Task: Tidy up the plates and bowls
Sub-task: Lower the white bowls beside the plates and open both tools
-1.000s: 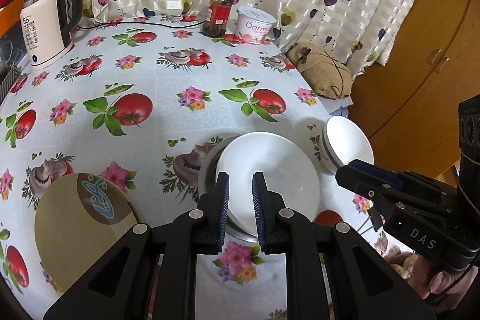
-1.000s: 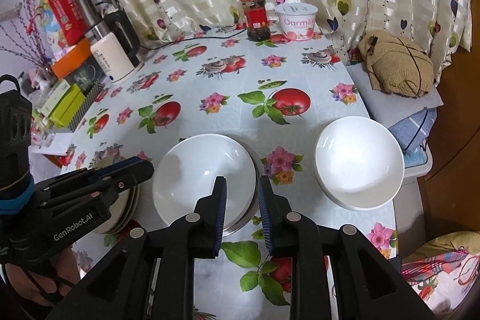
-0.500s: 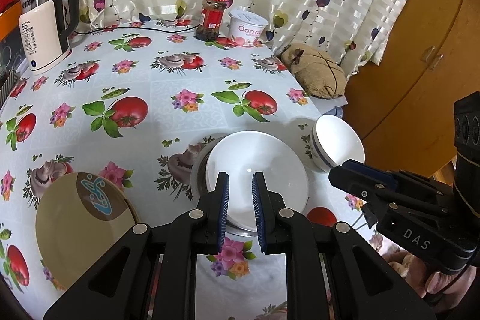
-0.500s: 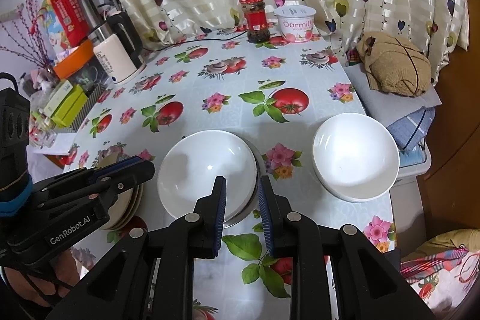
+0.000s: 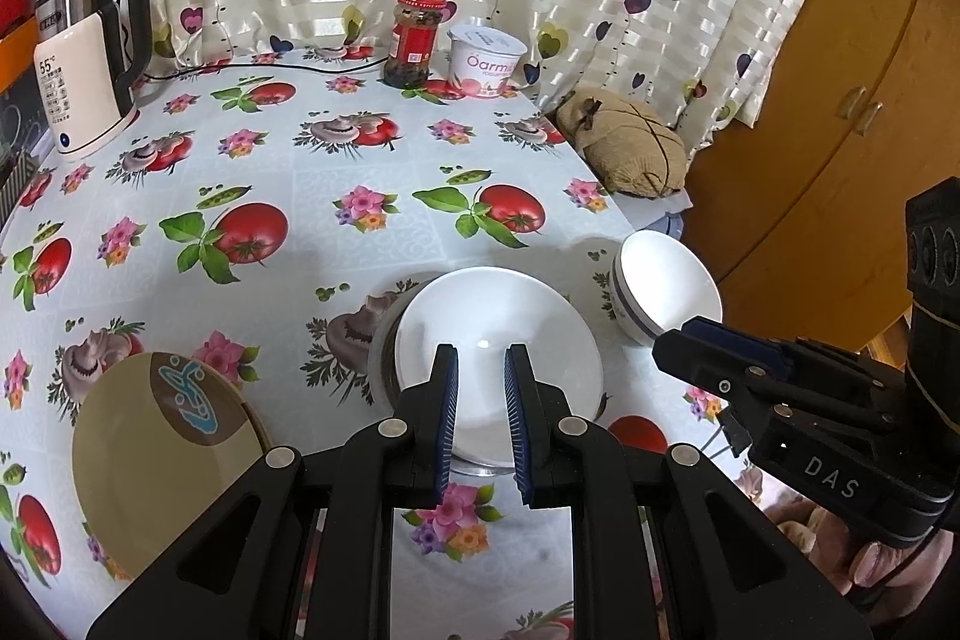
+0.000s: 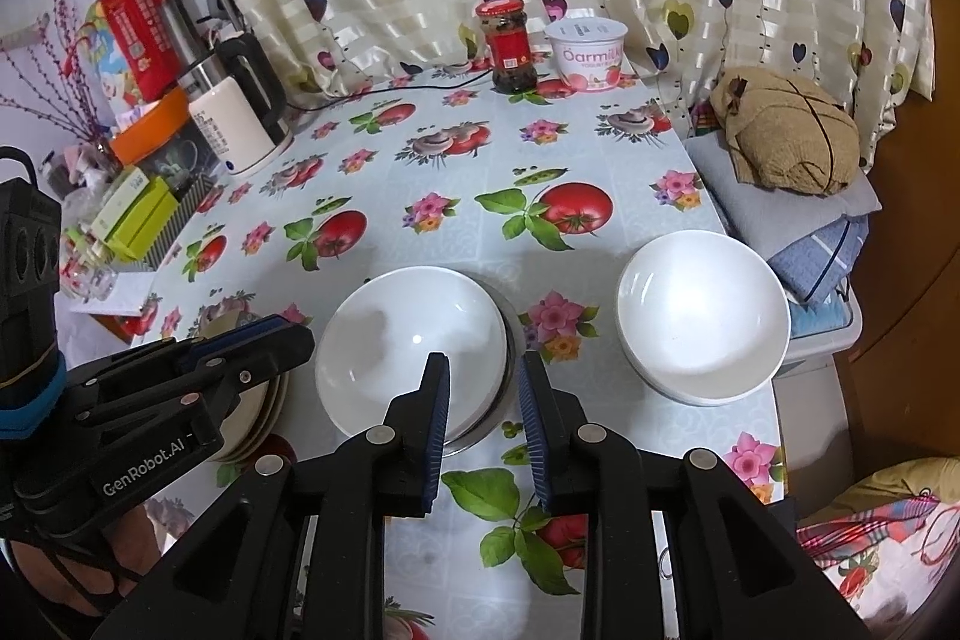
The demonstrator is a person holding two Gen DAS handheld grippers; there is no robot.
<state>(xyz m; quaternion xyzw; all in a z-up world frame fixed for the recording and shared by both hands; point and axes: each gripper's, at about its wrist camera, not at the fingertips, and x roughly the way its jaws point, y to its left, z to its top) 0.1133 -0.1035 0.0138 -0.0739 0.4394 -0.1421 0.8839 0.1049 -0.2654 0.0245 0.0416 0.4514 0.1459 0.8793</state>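
A white bowl [image 5: 480, 316] sits nested in a metal bowl [image 5: 379, 358] near the table's front edge; it also shows in the right wrist view [image 6: 396, 340]. A second white bowl [image 5: 666, 280] with a dark band stands to its right by the table edge, and shows in the right wrist view [image 6: 702, 316]. A tan plate [image 5: 150, 454] with a blue mark lies at the front left. My left gripper [image 5: 480, 424] is open and empty, above the near rim of the nested bowl. My right gripper [image 6: 483, 424] is open and empty, just right of that bowl's near rim.
A kettle [image 5: 84, 64] stands at the back left with its cord along the curtain. A red-lidded jar [image 5: 414, 40] and a yogurt tub [image 5: 486, 61] stand at the back. A brown bundle [image 6: 786, 130] on folded cloths lies right of the table. Boxes [image 6: 132, 214] crowd the left side.
Both grippers have drawn back and up from the bowls, which now look smaller and farther off. Both jaws have opened slightly wider.
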